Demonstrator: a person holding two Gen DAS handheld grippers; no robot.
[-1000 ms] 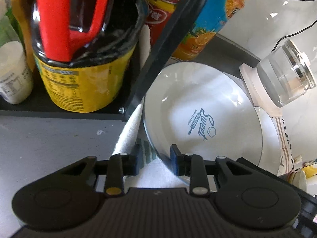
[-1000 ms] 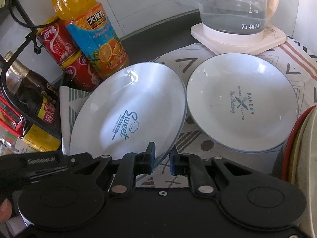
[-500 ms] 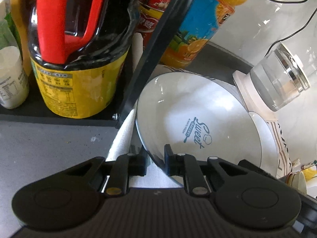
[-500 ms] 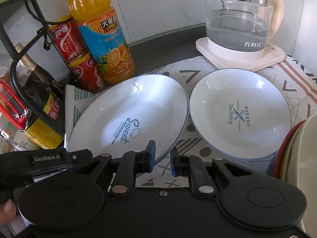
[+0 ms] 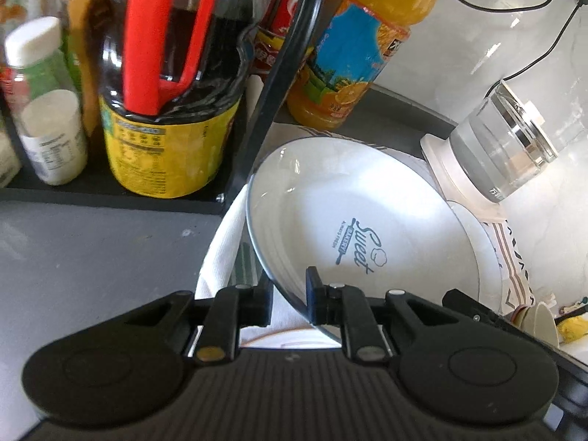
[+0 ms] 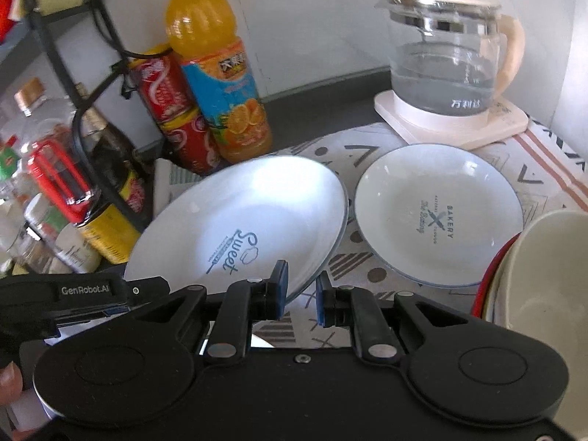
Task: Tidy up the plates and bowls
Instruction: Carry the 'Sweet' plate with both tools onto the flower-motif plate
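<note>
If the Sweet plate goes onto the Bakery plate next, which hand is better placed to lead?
Right, probably. Both grippers clamp the Sweet plate's rim, but the right gripper grips the edge nearest the Bakery plate; the left gripper holds the side by the rack.

The tilted plate (image 6: pixel 239 217) carries the blue word "Sweet" in script, with a small rolling-pin banner beside it reading "BAKERY" (image 5: pixel 362 244). The flat plate (image 6: pixel 437 217), at 3 o'clock of the first, reads "BAKERY" over crossed utensils; the script line next to it is too small to read. The left gripper (image 6: pixel 86 290) housing reads "GenRobot.AI". The kettle (image 6: pixel 448 62) bears white Chinese characters. The juice bottle (image 6: pixel 217 84) label bears Chinese characters.
</note>
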